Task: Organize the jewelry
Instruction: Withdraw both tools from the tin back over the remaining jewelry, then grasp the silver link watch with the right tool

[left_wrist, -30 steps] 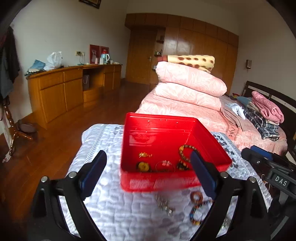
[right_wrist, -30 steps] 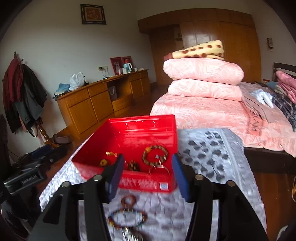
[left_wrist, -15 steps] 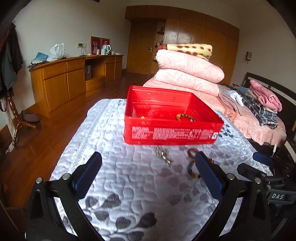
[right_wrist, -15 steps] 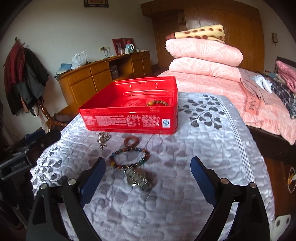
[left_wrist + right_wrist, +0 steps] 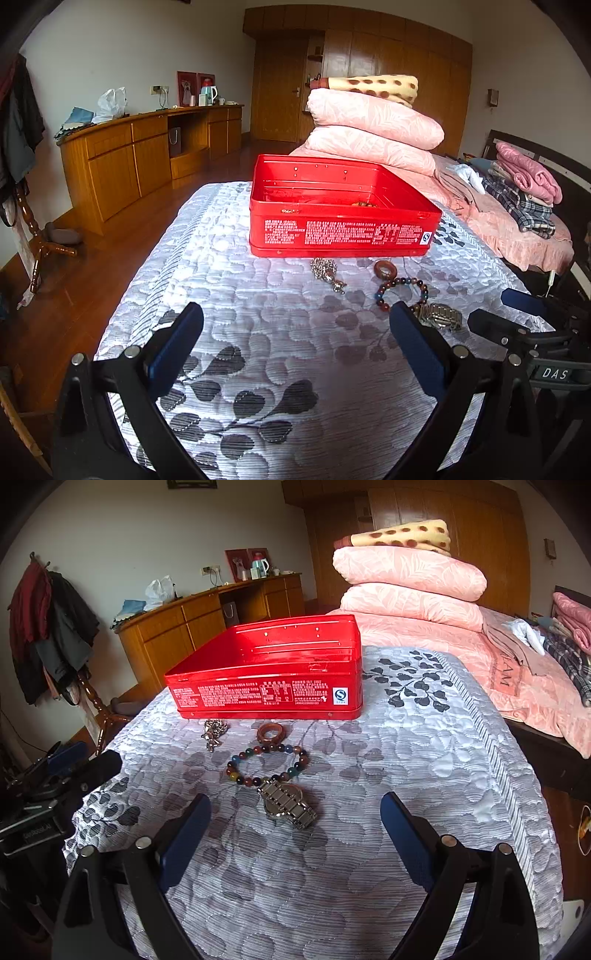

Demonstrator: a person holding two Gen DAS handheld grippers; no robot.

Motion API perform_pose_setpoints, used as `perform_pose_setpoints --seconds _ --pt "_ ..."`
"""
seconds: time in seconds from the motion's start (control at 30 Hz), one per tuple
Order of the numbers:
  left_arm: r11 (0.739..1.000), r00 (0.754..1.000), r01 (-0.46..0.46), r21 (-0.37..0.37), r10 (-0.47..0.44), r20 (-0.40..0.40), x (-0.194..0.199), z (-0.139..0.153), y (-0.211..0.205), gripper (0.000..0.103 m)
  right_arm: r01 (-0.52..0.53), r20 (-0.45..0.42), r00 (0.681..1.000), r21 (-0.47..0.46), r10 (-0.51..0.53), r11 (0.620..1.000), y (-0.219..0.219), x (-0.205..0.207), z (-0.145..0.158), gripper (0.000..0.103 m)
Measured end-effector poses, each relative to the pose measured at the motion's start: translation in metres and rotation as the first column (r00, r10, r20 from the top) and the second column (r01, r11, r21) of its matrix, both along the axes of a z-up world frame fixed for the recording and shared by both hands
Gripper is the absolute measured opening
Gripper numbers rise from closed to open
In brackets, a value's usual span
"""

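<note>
While poised low over a grey leaf-print quilt (image 5: 424, 775) spread across the lower half of both views, gripping nothing on either side. Behind it, at mid-frame, an open red tin (image 5: 266, 694), sat flat on the quilt with its printed long wall toward the cameras; inside, barely glimpsed over the rim in the left view, something beaded.

Left gripper (image 5: 295, 314): fingers wide apart, empty, aimed at bare quilt, the loose pieces off to the centre-right of its frame. Right gripper (image 5: 295, 801): fingers likewise wide apart, empty.

In the right view, just above centre, a bracelet of coloured beads (image 5: 295, 770), laid in an open loop. Touching its lower edge, centred between the right fingers and just beyond their tips, a steel watch (image 5: 288, 805), lying flat, band running slantwise from upper left to lower right. Further up, just short of the tin wall, a small silver chain (image 5: 214, 731) at centre-left and a brown ring (image 5: 263, 734) near it, not touching.

Judged nearest the right gripper: the watch, straight ahead. Probably a slight twist needed, so as to close across the band rather than along it. Risk: dragging the bracelet along too.
</note>
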State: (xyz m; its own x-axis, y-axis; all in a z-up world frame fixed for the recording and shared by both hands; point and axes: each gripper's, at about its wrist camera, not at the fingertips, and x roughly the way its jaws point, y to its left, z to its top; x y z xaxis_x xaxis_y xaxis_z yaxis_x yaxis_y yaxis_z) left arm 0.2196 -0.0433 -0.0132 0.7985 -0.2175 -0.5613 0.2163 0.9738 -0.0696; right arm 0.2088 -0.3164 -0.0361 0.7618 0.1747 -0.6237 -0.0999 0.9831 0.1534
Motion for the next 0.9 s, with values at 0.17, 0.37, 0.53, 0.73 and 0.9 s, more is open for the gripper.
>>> perform_pose_setpoints --seconds 0.17,0.37,0.53,0.73,0.9 --pt "1.000 1.000 -0.011 -0.005 0.011 -0.011 -0.001 -0.002 0.003 0.098 -0.005 -0.008 1.000 0.002 0.005 1.000 0.001 0.001 -0.002 0.091" --pt "1.000 1.000 -0.014 -0.002 0.014 -0.008 -0.002 -0.001 0.004 0.098 -0.016 -0.016 1.000 0.001 0.016 1.000 0.003 0.004 -0.003 0.091" --pt "1.000 1.000 -0.008 0.009 0.008 -0.010 -0.003 -0.002 0.003 0.098 -0.034 -0.034 0.999 0.011 0.034 0.999 0.004 0.010 -0.006 0.091" --pt "1.000 1.000 -0.011 0.009 0.011 -0.029 0.000 -0.004 0.003 0.098 -0.059 -0.065 0.996 0.007 0.059 0.998 0.010 0.016 -0.009 0.091" --pt "1.000 0.998 -0.020 0.002 0.020 -0.066 0.006 -0.009 0.006 0.098 -0.064 -0.091 0.994 -0.007 0.063 0.998 0.015 0.021 -0.012 0.089"
